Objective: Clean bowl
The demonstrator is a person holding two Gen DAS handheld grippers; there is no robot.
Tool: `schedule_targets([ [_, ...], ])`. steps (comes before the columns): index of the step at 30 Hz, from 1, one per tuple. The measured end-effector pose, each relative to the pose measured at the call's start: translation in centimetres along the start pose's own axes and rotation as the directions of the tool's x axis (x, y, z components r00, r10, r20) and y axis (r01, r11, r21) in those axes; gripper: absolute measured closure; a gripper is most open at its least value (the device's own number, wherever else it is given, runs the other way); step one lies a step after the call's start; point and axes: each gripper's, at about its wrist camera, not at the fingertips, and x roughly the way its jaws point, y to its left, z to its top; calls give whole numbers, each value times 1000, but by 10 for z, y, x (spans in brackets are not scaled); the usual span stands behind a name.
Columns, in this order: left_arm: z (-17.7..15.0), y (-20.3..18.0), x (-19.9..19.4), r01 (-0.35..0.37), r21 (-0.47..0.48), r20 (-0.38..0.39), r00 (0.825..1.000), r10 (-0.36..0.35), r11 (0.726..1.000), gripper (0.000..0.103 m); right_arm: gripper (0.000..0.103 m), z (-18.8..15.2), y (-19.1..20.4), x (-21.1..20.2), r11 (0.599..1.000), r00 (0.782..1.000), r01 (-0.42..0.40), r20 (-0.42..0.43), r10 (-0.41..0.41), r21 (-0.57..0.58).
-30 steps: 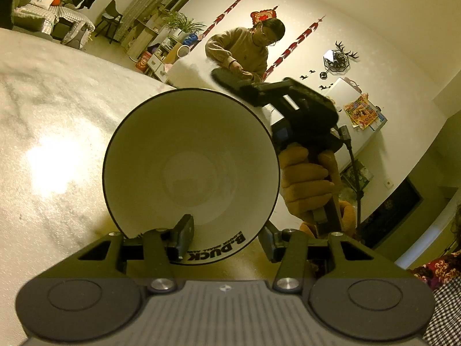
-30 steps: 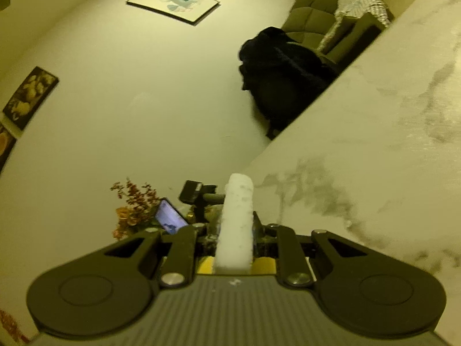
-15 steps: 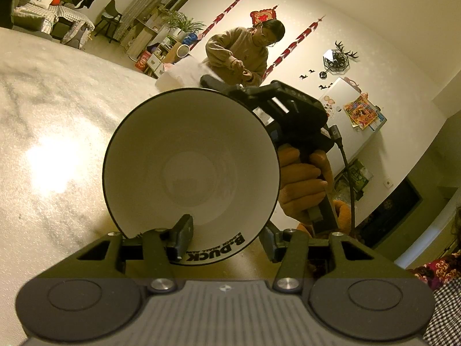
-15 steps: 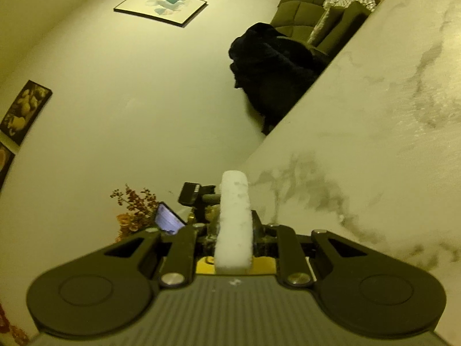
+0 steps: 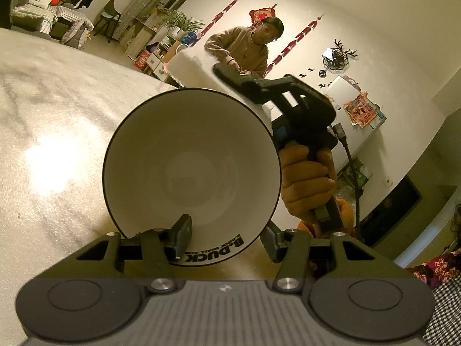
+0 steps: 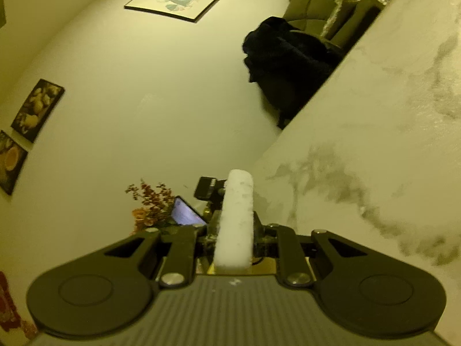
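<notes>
Left gripper: jaws part-way apart and clamped on the lower rim of a white bowl, one finger inside the wall, the other at the outer side; whether the outer pad touches is hard to tell. The bowl is tipped on edge, opening toward the camera, black-rimmed, with upside-down black lettering "B.DUCK" on its outer wall near the grip; it is raised above the marbled table. Right gripper: jaws drawn narrow and pinched on a white sponge, which stands on edge between them and projects forward. In the left wrist view the same sponge shows as a white block just behind the upper rim of the bowl; contact cannot be told. The right hand grips the black handle beside the bowl. Surroundings: a seated person by the far wall, red hangings, a sofa with dark clothing, framed pictures, dried flowers.
</notes>
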Motion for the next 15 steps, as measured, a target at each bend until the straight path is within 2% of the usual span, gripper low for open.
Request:
schedule_targets([
  [8, 2, 1, -1, 1, -1, 0, 1000, -1, 1000, 50, 84, 3, -18, 3, 994, 995, 101, -1, -101, 28],
  [15, 1, -2, 1, 1, 0, -2, 1000, -1, 1000, 49, 84, 3, -23, 6, 996, 999, 53, -11, -52, 65],
])
